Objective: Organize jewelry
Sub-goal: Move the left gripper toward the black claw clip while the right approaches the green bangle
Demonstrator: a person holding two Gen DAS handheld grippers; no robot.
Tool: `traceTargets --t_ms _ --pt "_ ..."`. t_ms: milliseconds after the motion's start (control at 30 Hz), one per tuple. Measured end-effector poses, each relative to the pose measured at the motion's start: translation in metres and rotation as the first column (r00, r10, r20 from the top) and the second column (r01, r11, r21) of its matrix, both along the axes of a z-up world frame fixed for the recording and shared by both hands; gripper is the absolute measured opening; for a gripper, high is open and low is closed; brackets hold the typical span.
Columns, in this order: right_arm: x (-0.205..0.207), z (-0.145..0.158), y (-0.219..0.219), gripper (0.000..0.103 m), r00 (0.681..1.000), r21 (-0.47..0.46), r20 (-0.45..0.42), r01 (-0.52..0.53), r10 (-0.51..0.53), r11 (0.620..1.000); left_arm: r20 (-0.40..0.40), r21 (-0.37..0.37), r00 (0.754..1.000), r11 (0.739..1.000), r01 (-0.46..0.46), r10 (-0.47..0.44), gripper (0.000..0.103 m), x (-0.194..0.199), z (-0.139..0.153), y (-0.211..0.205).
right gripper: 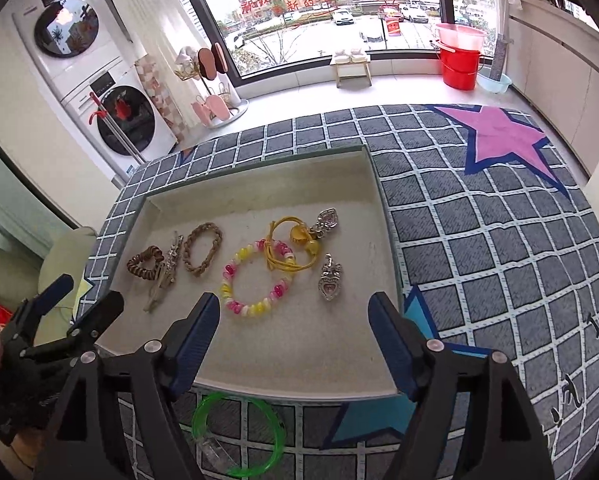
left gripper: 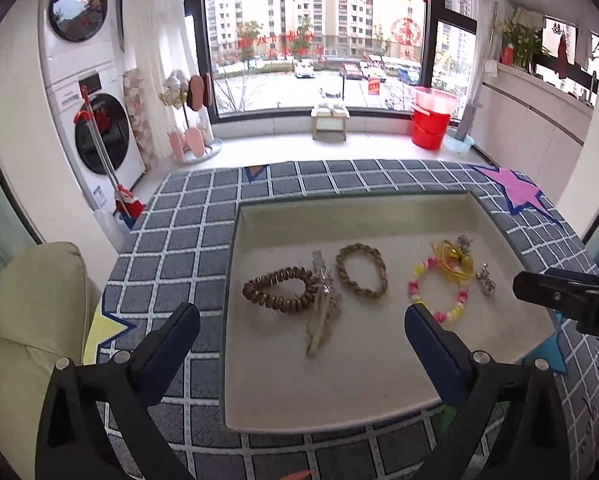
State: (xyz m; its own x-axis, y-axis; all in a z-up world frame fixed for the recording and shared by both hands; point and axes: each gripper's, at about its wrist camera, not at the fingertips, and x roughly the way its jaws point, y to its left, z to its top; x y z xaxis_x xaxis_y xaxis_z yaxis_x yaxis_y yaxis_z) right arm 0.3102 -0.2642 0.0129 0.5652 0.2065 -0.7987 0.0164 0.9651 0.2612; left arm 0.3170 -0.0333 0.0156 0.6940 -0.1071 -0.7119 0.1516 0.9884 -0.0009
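Laundry-room setting: stacked washer and dryer [left gripper: 93, 120] are standing at left, a large window [left gripper: 319, 36] is showing a street and apartment blocks, and red buckets [left gripper: 431, 120] are sitting on the sill ledge. A desk covered in a grey grid-pattern cloth [right gripper: 479, 248] with star patches is carrying a shallow beige tray [right gripper: 259, 360].

Tray contents, left to right as the right wrist view shows them: a brown spiral hair tie [right gripper: 142, 267] is lying just beside a silver hair clip [right gripper: 164, 276], the two apparently touching; a braided tan bracelet [right gripper: 202, 249] is lying just right of the clip; a pink-and-yellow beaded bracelet [right gripper: 255, 278] is overlapping a yellow cord hair tie [right gripper: 295, 246]; one silver heart pendant [right gripper: 328, 220] is lying at the cord's upper right and a second silver heart pendant [right gripper: 330, 282] is lying below it, apart from the beads. A green bangle [right gripper: 239, 434] is lying outside the tray on the cloth, near the tray's front edge.

Left gripper [left gripper: 301, 320]: fingers are standing wide apart, nothing between the pads, hovering over the tray's front left with the spiral tie and clip ahead of it. Right gripper [right gripper: 293, 320]: fingers are also standing apart and empty, hovering over the tray's front right, with the beaded bracelet just ahead.
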Motion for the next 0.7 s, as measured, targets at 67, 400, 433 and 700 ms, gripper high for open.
traceTargets --t_ms 67,400,433,700 --pt "-0.001 0.001 0.0 0.083 1.0 -0.005 0.0 0.006 -0.006 1.0 -0.004 -0.003 1.0 1.0 -0.006 0.006 0.103 -0.002 0.002 0.003" --pt "-0.019 0.016 0.003 0.103 0.995 -0.029 0.099 0.02 -0.017 0.999 -0.037 -0.023 0.999 0.999 -0.037 0.036 0.103 -0.01 -0.005 0.013" --pt "-0.019 0.017 0.003 0.103 0.995 -0.027 0.098 0.021 -0.018 0.999 -0.041 -0.022 0.999 0.999 -0.035 0.034 0.103 -0.011 -0.005 0.013" --pt "-0.037 0.024 0.003 0.103 0.999 -0.025 0.049 -0.002 0.003 1.0 -0.056 -0.024 0.998 1.0 0.016 -0.017 0.103 -0.036 -0.002 0.014"
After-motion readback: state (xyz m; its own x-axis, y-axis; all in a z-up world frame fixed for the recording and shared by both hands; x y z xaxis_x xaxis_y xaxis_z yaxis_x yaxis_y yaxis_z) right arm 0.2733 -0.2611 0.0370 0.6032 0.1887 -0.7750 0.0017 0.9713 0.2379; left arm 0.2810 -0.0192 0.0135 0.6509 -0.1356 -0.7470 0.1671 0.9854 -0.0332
